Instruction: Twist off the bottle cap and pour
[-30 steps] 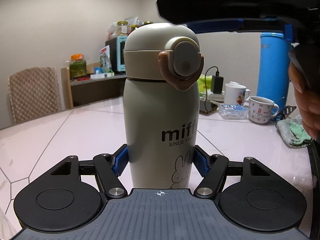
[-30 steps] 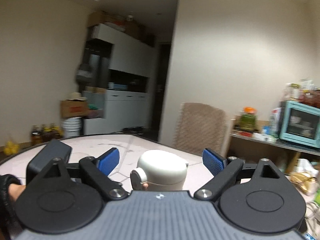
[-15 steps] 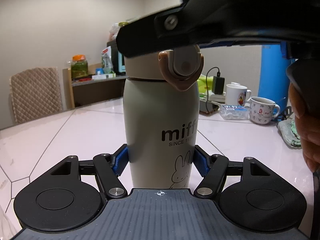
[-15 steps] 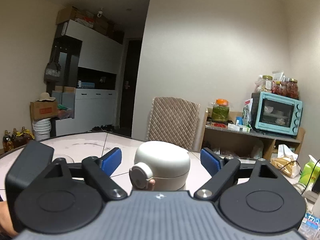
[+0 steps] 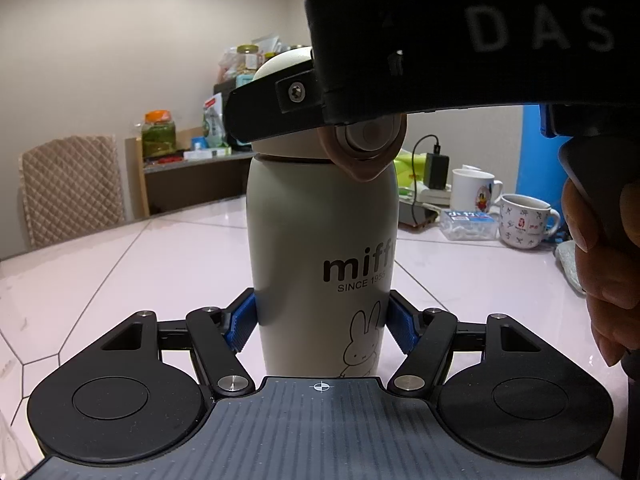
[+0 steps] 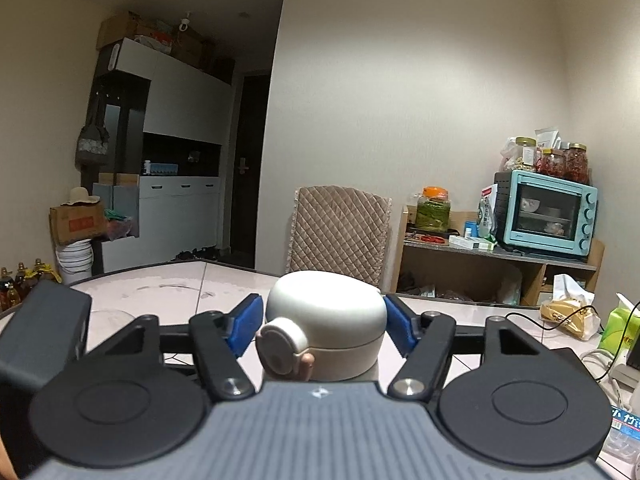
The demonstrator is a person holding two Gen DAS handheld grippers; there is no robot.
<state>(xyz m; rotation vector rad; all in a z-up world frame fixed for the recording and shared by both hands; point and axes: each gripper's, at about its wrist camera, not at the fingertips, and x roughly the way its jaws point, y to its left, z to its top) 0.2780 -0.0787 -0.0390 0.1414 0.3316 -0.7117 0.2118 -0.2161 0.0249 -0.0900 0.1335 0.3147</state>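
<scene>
On the counter (image 5: 132,264), left gripper (image 5: 322,322) fingers clamp the upright bottle (image 5: 320,248); right gripper (image 6: 322,322) fingers seemingly clamp its cap (image 6: 328,316).

Bottle (image 5: 320,240) beige, black lettering, rabbit outline; cap (image 6: 326,314) off-white; pads (image 5: 240,322) blue; oven (image 6: 546,212) teal; table (image 5: 160,264) pale pink.

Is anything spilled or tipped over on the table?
Nothing stands out. The bottle stands upright, its cap on, with no spill showing on the table. The left gripper clamps its body and the right gripper clamps the cap.
</scene>
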